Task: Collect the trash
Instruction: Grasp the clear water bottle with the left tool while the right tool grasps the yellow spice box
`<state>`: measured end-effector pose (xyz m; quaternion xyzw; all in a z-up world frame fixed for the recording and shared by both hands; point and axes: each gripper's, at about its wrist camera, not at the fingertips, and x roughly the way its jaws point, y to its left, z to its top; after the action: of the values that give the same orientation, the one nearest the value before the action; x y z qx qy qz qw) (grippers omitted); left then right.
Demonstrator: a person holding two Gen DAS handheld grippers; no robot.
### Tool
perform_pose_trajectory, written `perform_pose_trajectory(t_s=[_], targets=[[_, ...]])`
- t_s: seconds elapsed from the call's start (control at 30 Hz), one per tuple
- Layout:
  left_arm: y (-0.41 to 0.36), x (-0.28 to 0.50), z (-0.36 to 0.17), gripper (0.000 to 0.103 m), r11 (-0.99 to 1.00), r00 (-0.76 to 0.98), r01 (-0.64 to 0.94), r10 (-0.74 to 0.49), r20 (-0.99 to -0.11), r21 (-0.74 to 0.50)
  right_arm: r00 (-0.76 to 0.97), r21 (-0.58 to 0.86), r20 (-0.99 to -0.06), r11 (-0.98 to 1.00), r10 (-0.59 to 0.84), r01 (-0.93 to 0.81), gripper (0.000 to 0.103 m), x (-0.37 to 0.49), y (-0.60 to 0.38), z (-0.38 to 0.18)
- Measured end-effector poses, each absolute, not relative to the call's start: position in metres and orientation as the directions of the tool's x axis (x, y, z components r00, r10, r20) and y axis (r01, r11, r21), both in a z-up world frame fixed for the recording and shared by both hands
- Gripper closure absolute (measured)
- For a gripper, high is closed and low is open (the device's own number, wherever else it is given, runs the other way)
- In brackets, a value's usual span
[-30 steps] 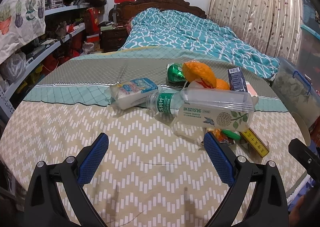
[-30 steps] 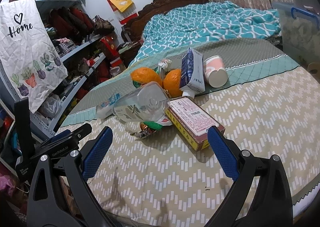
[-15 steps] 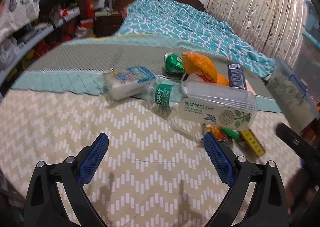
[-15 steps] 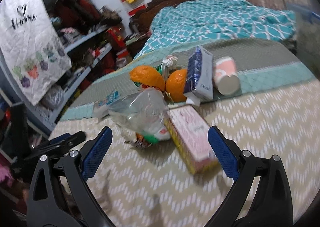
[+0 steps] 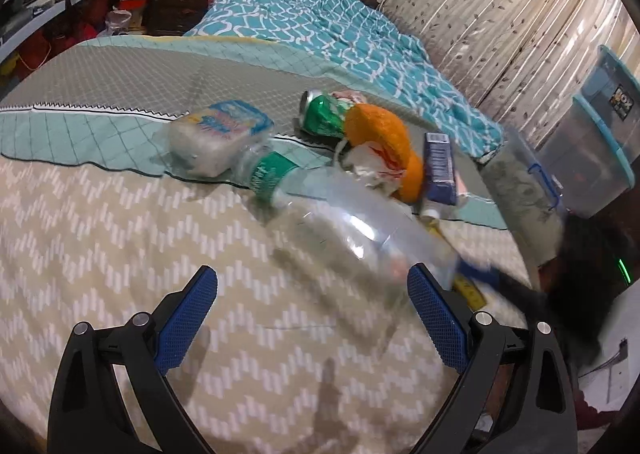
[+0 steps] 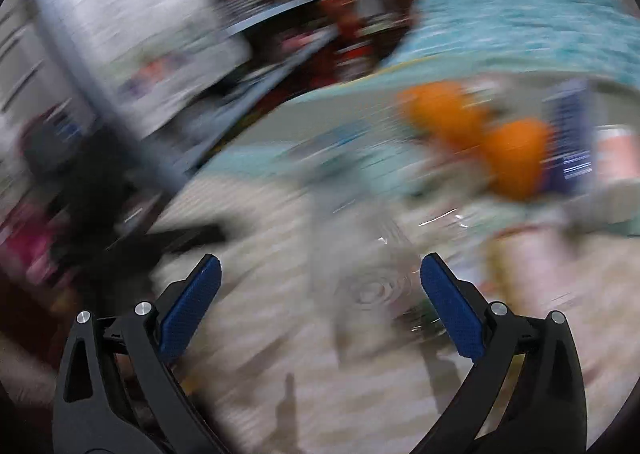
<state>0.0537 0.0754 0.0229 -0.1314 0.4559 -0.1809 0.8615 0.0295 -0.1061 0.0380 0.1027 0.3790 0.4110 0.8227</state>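
Trash lies in a heap on the zigzag blanket (image 5: 120,238). Nearest is a clear plastic bottle (image 5: 352,230) on its side, just ahead of the left gripper (image 5: 312,302) and the right gripper (image 6: 320,290), both spread wide and holding nothing. Behind it sit a tissue pack (image 5: 220,135), orange peels (image 5: 380,133), a blue carton (image 5: 440,165) and a green can (image 5: 324,113). The right view is very blurry.
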Motion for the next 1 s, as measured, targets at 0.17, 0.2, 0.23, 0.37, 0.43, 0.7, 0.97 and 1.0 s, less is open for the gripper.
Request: perform_pose_trajectory(t_s=[0.17, 0.2, 0.23, 0.37, 0.43, 0.7, 0.97, 1.0], targets=[[0.078, 0.065, 0.02, 0.009, 0.908, 0.505, 0.179, -0.416, -0.756, -0.379, 0.417, 0.356, -0.593, 0.688, 0.689, -0.632, 0.004, -0.012, -0.094, 0.031], [0.076, 0.068, 0.018, 0.009, 0.912, 0.501, 0.175, -0.407, -0.764, -0.372, 0.432, 0.351, -0.596, 0.704, 0.677, -0.618, 0.004, -0.014, -0.1, 0.031], [0.072, 0.071, 0.017, 0.009, 0.915, 0.491, 0.17, -0.4, -0.774, -0.365, 0.458, 0.347, -0.596, 0.726, 0.659, -0.593, 0.004, -0.016, -0.107, 0.03], [0.05, 0.079, 0.012, 0.009, 0.92, 0.458, 0.192, -0.392, -0.798, -0.342, 0.586, 0.316, -0.599, 0.833, 0.546, -0.454, 0.004, -0.012, -0.144, 0.03], [0.037, 0.079, 0.012, 0.009, 0.929, 0.458, 0.211, -0.369, -0.808, -0.305, 0.651, 0.265, -0.624, 0.901, 0.431, -0.342, 0.004, -0.006, -0.167, 0.026], [0.006, 0.069, 0.001, 0.009, 0.977, 0.507, 0.21, -0.147, -0.849, -0.043, 0.619, 0.194, -0.736, 0.962, 0.274, -0.194, 0.004, 0.048, -0.221, -0.004], [0.031, 0.042, -0.009, 0.044, 0.972, 0.476, 0.206, -0.201, -0.856, -0.114, 0.568, 0.342, -0.699, 0.901, 0.435, -0.268, 0.034, 0.034, -0.233, -0.001], [0.038, 0.034, -0.005, 0.044, 0.962, 0.473, 0.211, -0.254, -0.844, -0.171, 0.591, 0.341, -0.679, 0.9, 0.435, -0.269, 0.035, 0.022, -0.235, 0.003]])
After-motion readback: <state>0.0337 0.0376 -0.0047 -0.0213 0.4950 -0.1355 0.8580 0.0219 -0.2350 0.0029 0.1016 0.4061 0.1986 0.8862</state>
